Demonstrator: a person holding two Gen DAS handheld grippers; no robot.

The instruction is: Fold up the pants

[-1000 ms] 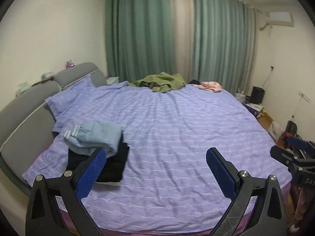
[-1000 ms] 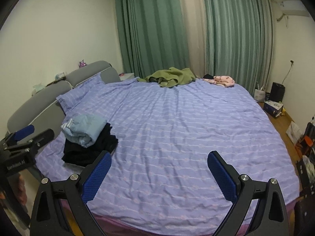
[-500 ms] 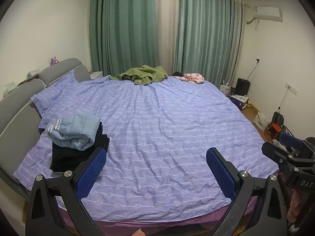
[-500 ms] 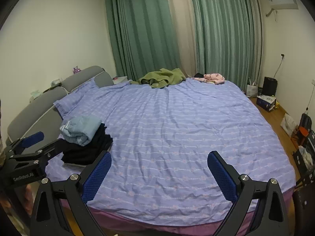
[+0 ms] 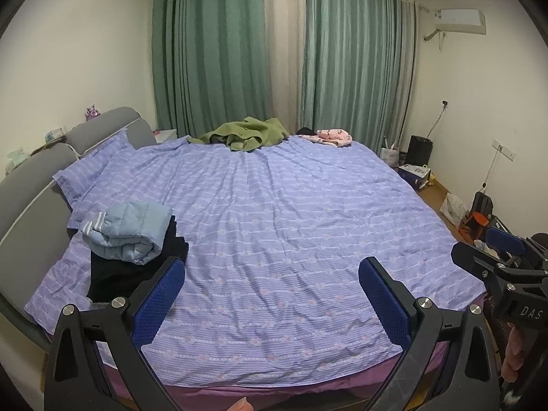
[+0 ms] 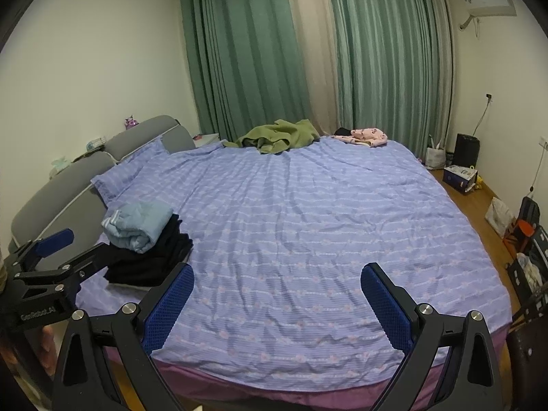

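blue-padded claws both spread wide and empty over the near edge of the bed.

my left claw [image 5: 270, 294] has its jaws far apart and nothing between them; my right claw [image 6: 277, 298] is the same, holding nothing. folded light blue pants [image 5: 128, 234] lie ahead and to the left of both claws, resting on top of a folded black garment [image 5: 116, 270], near the grey headboard [image 5: 30, 185]. lavender striped bedspread [image 5: 291, 212] stretches ahead of the claws, with no garment directly in front of them. far ahead, at the opposite edge, lie a crumpled green garment [image 5: 246, 133] and, to its right, a pink garment [image 5: 334, 137], well apart from both claws. green curtains [image 5: 209, 51] hang behind.
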